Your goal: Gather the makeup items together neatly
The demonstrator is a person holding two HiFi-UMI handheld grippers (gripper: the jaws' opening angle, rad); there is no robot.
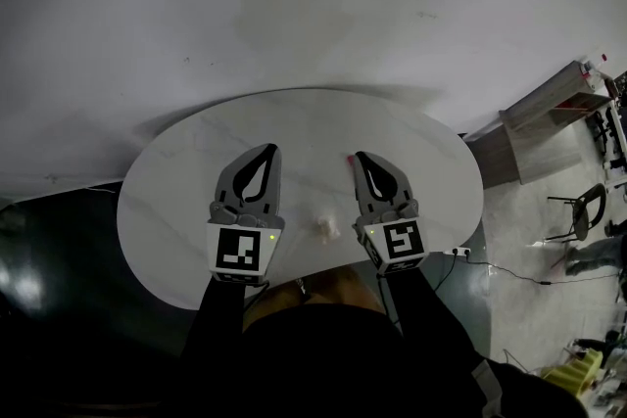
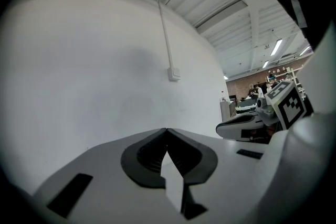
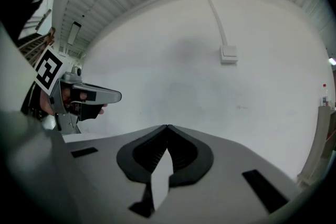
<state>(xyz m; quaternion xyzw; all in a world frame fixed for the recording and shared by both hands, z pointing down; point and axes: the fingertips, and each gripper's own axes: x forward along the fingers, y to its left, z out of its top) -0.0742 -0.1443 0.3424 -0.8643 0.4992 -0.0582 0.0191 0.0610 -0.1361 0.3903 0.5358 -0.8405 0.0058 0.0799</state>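
left gripper (image 1: 268,150) and right gripper (image 1: 361,157), both clenched empty above the white oval table (image 1: 186,181), could knock the small pale item (image 1: 324,228) aside if lowered closed.

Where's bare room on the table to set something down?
Bare: far half of the table, plus strips outside the left gripper and the right gripper. Crowded: between them, a small pale item near the front edge, a pink speck by the right tip.
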